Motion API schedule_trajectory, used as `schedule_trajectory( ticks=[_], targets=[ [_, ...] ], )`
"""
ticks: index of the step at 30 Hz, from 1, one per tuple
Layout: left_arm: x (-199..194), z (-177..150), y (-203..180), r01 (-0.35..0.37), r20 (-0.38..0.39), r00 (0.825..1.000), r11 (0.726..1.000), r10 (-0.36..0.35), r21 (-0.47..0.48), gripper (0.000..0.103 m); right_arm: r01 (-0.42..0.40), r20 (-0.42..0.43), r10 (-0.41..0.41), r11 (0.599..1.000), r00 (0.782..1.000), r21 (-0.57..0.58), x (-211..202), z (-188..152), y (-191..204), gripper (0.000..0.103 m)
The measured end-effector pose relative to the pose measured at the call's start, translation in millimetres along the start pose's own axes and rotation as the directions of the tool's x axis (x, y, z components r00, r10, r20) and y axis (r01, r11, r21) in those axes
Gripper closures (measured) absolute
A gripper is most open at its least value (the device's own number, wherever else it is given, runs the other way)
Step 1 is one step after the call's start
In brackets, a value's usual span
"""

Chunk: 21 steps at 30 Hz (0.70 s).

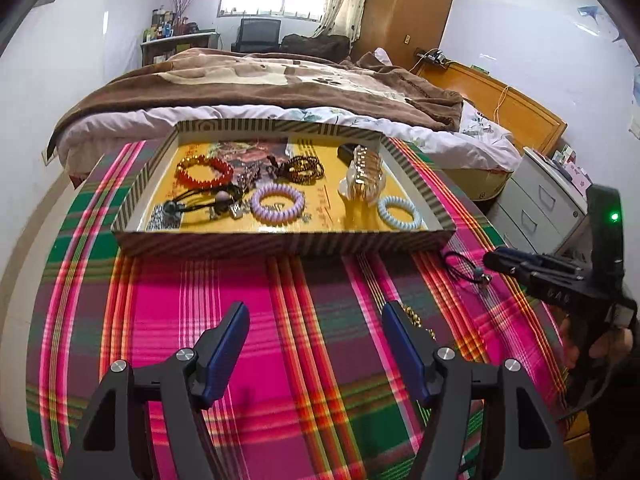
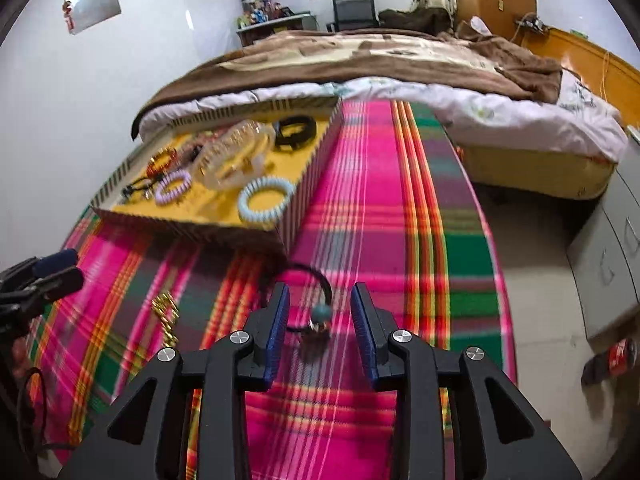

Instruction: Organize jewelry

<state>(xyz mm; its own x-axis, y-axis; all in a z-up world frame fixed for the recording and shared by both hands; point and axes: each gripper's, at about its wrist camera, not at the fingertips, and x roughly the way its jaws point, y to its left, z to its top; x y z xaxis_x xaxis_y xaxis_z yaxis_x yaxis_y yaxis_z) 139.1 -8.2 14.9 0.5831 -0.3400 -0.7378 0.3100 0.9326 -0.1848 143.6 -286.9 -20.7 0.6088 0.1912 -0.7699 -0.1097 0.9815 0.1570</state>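
Observation:
A striped box tray (image 1: 280, 242) with a yellow floor holds several bracelets: a red bead one (image 1: 205, 171), a purple coil (image 1: 277, 202), a pale blue coil (image 1: 399, 212), a dark bead one (image 1: 300, 166) and a clear stand (image 1: 365, 178). A black cord bracelet with a teal bead (image 2: 322, 312) lies on the plaid cloth between my right gripper's (image 2: 320, 312) open fingers; it also shows in the left wrist view (image 1: 466, 268). A gold chain (image 1: 416, 318) lies beside my open, empty left gripper (image 1: 314, 330).
The tray (image 2: 296, 204) sits at the table's far left in the right wrist view. The plaid cloth (image 1: 280, 320) covers the table. A bed (image 1: 260, 80) stands behind, grey drawers (image 1: 536, 208) to the right.

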Motion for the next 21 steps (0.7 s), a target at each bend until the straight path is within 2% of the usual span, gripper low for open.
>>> schedule_trajectory(
  ticks=[5, 20, 21],
  targets=[
    [1, -4, 1, -0.003, -0.013, 1.0, 1.0, 0.003, -0.007, 0.035, 0.005, -0.014, -0.004, 0.999, 1.0, 0.039, 10, -6, -1, 0.065],
    [5, -5, -1, -0.009, -0.03, 1.0, 1.0, 0.009, -0.006, 0.035, 0.105, -0.01, -0.106, 0.994, 0.994, -0.007, 13, -13, 14, 0.065],
    [5, -5, -1, -0.009, -0.03, 1.0, 1.0, 0.009, -0.006, 0.035, 0.112, -0.01, -0.112, 0.994, 0.994, -0.009, 13, -13, 15, 0.068]
  ],
)
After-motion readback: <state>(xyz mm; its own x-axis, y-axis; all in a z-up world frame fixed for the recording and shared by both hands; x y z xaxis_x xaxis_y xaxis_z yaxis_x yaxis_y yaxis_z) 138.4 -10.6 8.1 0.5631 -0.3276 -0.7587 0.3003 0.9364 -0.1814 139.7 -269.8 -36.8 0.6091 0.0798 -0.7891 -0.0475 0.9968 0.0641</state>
